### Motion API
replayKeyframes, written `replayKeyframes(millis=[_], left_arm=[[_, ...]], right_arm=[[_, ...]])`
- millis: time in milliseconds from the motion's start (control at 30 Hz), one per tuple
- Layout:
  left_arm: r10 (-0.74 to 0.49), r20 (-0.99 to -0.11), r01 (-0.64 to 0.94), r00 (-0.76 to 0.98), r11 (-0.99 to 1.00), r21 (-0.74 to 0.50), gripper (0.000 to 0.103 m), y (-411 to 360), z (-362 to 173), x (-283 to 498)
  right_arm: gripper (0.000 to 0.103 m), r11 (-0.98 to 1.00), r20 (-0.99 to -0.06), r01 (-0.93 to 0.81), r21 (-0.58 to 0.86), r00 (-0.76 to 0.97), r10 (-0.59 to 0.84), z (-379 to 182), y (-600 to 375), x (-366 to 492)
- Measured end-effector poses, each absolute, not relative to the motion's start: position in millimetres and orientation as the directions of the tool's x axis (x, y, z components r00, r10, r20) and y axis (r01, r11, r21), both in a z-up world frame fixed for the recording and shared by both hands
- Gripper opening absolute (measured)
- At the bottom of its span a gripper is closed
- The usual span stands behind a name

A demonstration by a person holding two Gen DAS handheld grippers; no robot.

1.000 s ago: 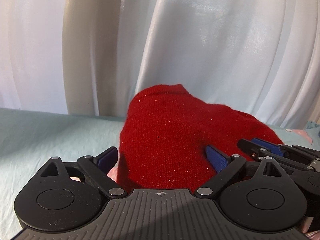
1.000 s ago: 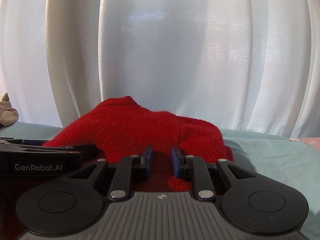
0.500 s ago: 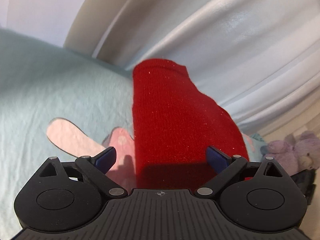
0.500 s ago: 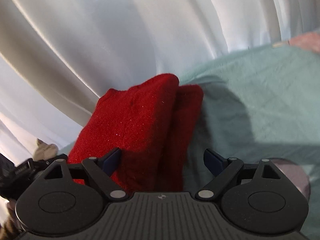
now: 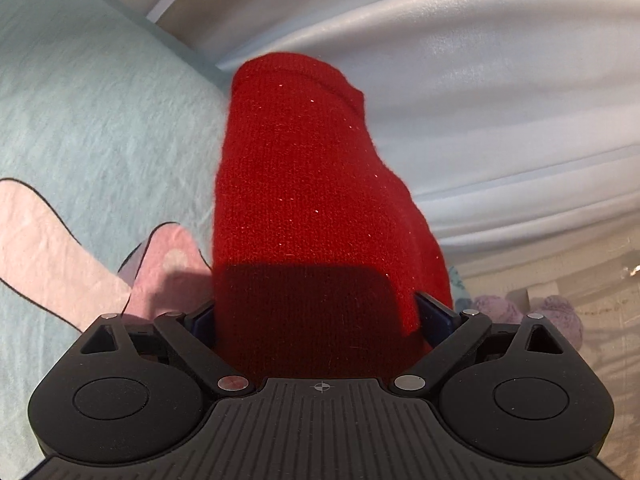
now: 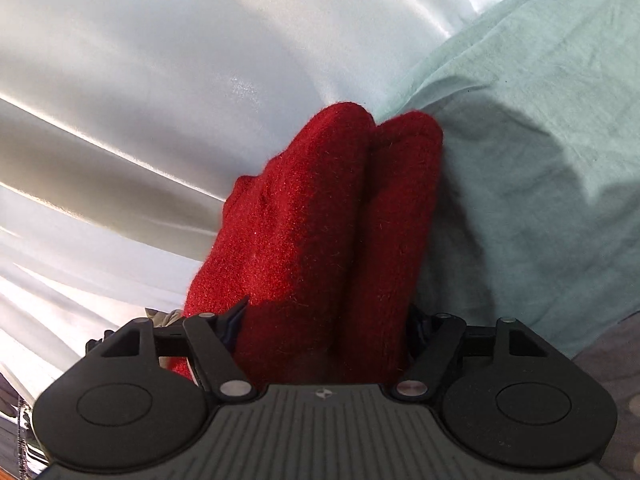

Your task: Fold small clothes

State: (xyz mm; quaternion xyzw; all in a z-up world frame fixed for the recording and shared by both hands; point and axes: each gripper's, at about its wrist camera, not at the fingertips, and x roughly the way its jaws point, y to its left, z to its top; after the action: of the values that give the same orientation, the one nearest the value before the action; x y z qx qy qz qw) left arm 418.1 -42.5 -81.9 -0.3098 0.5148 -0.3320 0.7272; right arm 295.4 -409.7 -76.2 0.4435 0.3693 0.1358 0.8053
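Observation:
A red knitted garment point(image 5: 312, 208) lies folded into a thick bundle on the light teal bed sheet point(image 5: 92, 112). In the left wrist view my left gripper point(image 5: 320, 316) is wide open, its blue-padded fingers point(image 5: 434, 312) on either side of the bundle's near end. In the right wrist view the same red garment point(image 6: 320, 240) shows as two stacked folds. My right gripper point(image 6: 326, 320) is also wide open and straddles its near end, the fingertips point(image 6: 236, 316) partly hidden by the knit. Both views are strongly tilted.
White curtains point(image 5: 460, 80) hang behind the bed, also in the right wrist view point(image 6: 140, 80). The sheet point(image 6: 540, 140) carries a pink cartoon print point(image 5: 60, 248). Purple plush toys point(image 5: 560, 316) lie at the right, beside a beige surface.
My right gripper opened from nearly shut to wide. Both grippers rolled to tilted poses and moved in, so the red bundle now fills the gap between each pair of fingers.

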Motion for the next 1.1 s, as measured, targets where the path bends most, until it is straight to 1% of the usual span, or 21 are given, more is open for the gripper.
replayKeyframes(millis=[67,100,167,300,433,533,600,633,667,700,733,767,800,900,933,967,1000,1100], left_arm=[[-0.800,-0.543,0.182,0.256,0.591,-0.786,0.090,-42.1,-77.5,412.1],[-0.807,-0.530,0.177,0.260,0.579,-0.796,0.087,-39.6,-75.5,409.7],[-0.812,-0.518,0.191,0.270,0.572,-0.798,0.086,-35.7,-67.0,402.6],[-0.816,-0.495,0.234,0.298,0.566,-0.791,0.086,-22.9,-38.1,380.9],[-0.794,-0.489,0.242,0.361,0.587,-0.773,0.086,11.8,-4.8,355.5],[-0.747,-0.520,0.206,0.413,0.633,-0.746,0.088,33.7,11.0,338.1],[-0.699,-0.560,0.204,0.445,0.688,-0.697,0.092,42.0,16.0,325.0],[-0.659,-0.589,0.201,0.467,0.728,-0.655,0.093,43.7,16.7,318.9],[-0.608,-0.622,0.186,0.493,0.772,-0.607,0.094,45.8,15.6,312.8],[-0.544,-0.657,0.161,0.523,0.819,-0.550,0.094,51.0,14.1,304.1],[-0.501,-0.673,0.155,0.544,0.848,-0.506,0.094,54.8,13.9,292.9],[-0.478,-0.679,0.164,0.557,0.865,-0.475,0.094,58.9,14.8,278.6],[-0.464,-0.678,0.179,0.570,0.875,-0.449,0.094,61.3,16.9,262.3],[-0.429,-0.659,0.233,0.618,0.900,-0.368,0.095,63.4,19.6,208.1],[-0.414,-0.658,0.247,0.629,0.909,-0.337,0.096,60.2,17.6,192.1],[-0.399,-0.664,0.258,0.632,0.917,-0.305,0.096,55.8,14.0,180.1],[-0.382,-0.683,0.272,0.622,0.924,-0.268,0.096,49.4,7.6,171.0],[-0.354,-0.734,0.296,0.579,0.931,-0.214,0.096,31.0,-10.8,165.8]], right_arm=[[0.060,0.582,-0.475,0.101,0.807,0.697,0.537,-69.5,-401.0,295.1],[0.058,0.606,-0.480,0.086,0.791,0.701,0.527,-62.6,-396.6,293.6],[0.056,0.637,-0.478,0.053,0.769,0.710,0.517,-49.0,-389.5,287.9],[0.054,0.650,-0.455,-0.001,0.760,0.713,0.534,-20.3,-374.1,275.1],[0.055,0.660,-0.429,-0.076,0.748,0.703,0.567,6.9,-349.0,262.7],[0.055,0.652,-0.401,-0.146,0.744,0.683,0.610,18.3,-327.0,259.7],[0.055,0.647,-0.398,-0.159,0.746,0.673,0.623,18.3,-314.3,259.2],[0.057,0.656,-0.403,-0.163,0.737,0.673,0.621,17.1,-308.2,258.4],[0.065,0.680,-0.425,-0.154,0.717,0.677,0.601,14.3,-301.5,258.5],[0.068,0.718,-0.460,-0.126,0.684,0.689,0.560,11.5,-297.1,257.7],[0.072,0.747,-0.493,-0.085,0.660,0.701,0.515,8.5,-295.9,254.6],[0.073,0.761,-0.516,-0.043,0.647,0.710,0.479,5.1,-298.8,249.0],[0.073,0.753,-0.516,-0.021,0.658,0.715,0.471,3.0,-302.7,240.2],[0.075,0.695,-0.475,-0.001,0.719,0.730,0.492,0.2,-315.9,195.7],[0.079,0.690,-0.471,0.007,0.723,0.737,0.485,-0.1,-317.4,178.6],[0.082,0.685,-0.464,0.015,0.728,0.746,0.478,-1.7,-317.4,162.3],[0.083,0.673,-0.461,0.029,0.739,0.750,0.473,-5.9,-316.9,149.9],[0.084,0.589,-0.447,0.068,0.805,0.722,0.528,-28.3,-313.8,135.4]])
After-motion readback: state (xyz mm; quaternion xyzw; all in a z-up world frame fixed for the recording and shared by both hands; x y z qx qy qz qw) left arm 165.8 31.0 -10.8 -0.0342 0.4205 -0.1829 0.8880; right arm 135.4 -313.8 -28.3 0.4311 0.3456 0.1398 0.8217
